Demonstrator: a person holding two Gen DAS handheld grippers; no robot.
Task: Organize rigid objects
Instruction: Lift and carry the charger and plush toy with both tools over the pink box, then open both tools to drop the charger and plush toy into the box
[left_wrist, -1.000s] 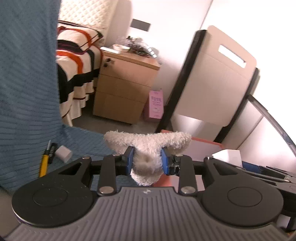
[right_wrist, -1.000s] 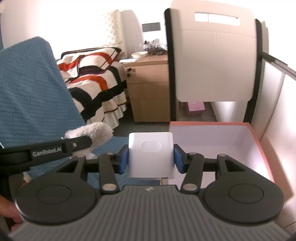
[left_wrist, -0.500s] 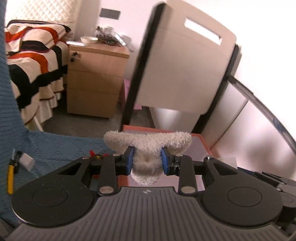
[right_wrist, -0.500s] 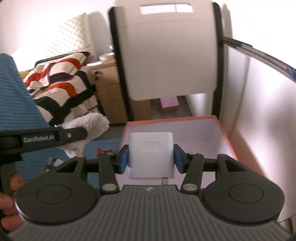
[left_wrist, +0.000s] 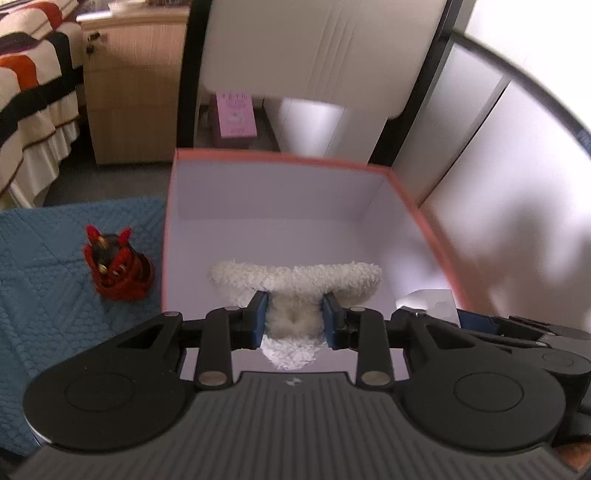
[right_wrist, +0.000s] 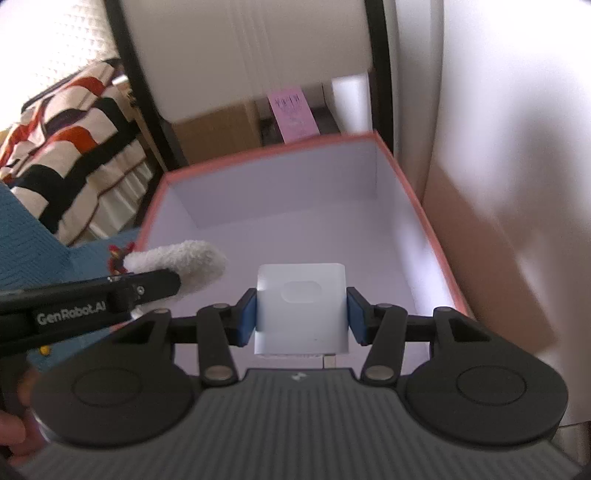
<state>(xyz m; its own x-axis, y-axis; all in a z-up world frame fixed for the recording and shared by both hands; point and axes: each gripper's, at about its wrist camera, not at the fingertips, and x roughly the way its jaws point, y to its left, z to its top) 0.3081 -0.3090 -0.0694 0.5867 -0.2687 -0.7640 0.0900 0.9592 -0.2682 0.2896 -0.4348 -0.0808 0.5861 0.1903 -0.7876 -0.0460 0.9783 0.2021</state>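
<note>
Over the orange-rimmed box (left_wrist: 280, 159), the left gripper (left_wrist: 294, 319) clamps a fluffy white toy (left_wrist: 295, 280), with a red figurine (left_wrist: 117, 268) on the blue mat (left_wrist: 48, 295) beside it; from the right wrist, the right gripper (right_wrist: 301, 314) pinches a white cube (right_wrist: 301, 306) above that box's pale floor

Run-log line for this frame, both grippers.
left gripper: shut on white plush toy | right gripper: shut on white charger block | both over open orange-rimmed box | red figurine outside on blue mat
</note>
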